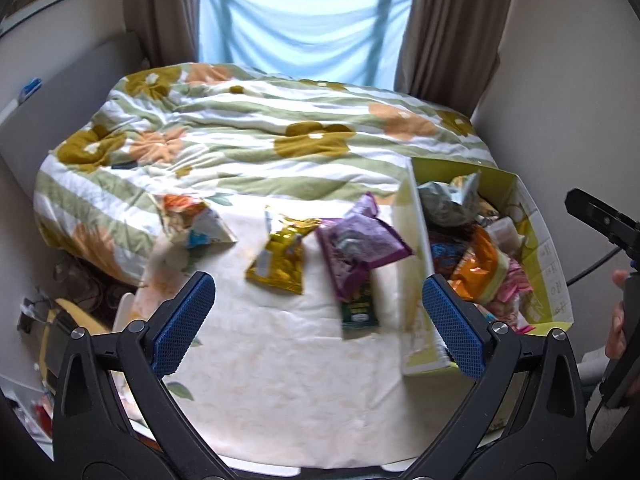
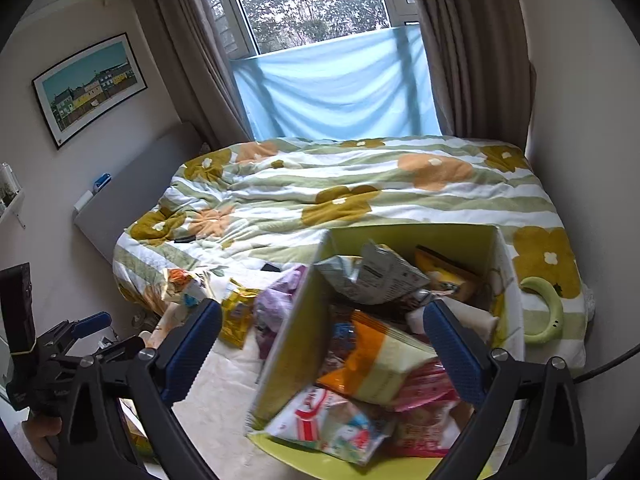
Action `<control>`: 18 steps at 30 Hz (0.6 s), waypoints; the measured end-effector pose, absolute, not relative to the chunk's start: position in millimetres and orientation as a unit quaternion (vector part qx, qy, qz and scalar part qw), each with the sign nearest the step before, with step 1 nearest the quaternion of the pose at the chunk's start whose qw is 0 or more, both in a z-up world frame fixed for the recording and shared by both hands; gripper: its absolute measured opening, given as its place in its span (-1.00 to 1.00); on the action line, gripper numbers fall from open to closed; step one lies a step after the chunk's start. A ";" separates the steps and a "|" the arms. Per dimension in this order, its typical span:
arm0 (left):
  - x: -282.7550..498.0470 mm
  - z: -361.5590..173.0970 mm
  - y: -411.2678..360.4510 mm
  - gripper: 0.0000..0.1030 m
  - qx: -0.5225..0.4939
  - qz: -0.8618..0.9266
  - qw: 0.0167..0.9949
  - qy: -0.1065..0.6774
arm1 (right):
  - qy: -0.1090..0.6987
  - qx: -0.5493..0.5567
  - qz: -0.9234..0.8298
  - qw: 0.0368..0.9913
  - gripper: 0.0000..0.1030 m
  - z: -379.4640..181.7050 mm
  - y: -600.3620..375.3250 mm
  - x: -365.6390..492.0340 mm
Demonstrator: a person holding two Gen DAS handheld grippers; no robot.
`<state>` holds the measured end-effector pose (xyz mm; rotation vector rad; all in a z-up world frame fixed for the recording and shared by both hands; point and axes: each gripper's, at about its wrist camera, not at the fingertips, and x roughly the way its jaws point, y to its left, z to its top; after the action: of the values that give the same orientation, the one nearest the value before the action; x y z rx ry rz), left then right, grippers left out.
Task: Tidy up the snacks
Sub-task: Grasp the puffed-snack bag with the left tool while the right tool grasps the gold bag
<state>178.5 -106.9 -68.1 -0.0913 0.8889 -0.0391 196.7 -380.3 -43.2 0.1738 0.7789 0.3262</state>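
Both of my grippers hang over a bed [image 1: 248, 148] with a green-striped floral duvet, in front of a window with a pale blue cloth [image 1: 304, 28] across its lower part and brown curtains at each side.

In the left wrist view, my left gripper [image 1: 318, 322] fills the bottom of the frame, its jaws spread wide with nothing between the blue pads. Beyond them a cream cloth [image 1: 288, 380] covers the near end of the bed. On it, across the middle of the frame, lie 3 loose snack packets in a row: an orange and white packet [image 1: 196, 222] at left, a gold packet [image 1: 278, 258] in the centre, and a purple packet [image 1: 360, 240] to its right. A dark green packet [image 1: 358, 314] lies just below the purple one, partly under it. At the right of the frame stands an open yellow-green box [image 1: 416, 276] crowded with snacks, among them a crumpled silver bag [image 1: 448, 200] and an orange bag [image 1: 478, 268]. At the far right edge a hand [image 1: 618, 328] holds a black handle.

In the right wrist view, my right gripper [image 2: 322, 352] sits at the bottom of the frame above the box [image 2: 292, 332], its jaws also wide apart and holding nothing. Inside the box, from top to bottom of the frame, I see the silver bag [image 2: 376, 276], the orange bag [image 2: 380, 360], and a white and red packet [image 2: 320, 424]. A pale green ring-shaped object [image 2: 544, 312] lies on the duvet at right. A framed picture [image 2: 92, 86] hangs at upper left.
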 end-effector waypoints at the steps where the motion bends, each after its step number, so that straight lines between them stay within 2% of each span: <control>1: 180.3 -68.6 -96.5 0.99 -0.046 -0.018 0.902 0.429 | 0.374 0.083 0.157 0.910 0.95 -42.1 -371.0 195.3; 18: 266.2 -111.4 83.9 0.99 -0.090 -0.054 0.869 0.483 | 0.418 0.105 0.128 0.893 0.95 -82.0 -206.5 234.4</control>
<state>266.2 83.9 -111.4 -0.1880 1.0104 -0.1126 234.4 -206.5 -82.0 0.2181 0.8667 0.2658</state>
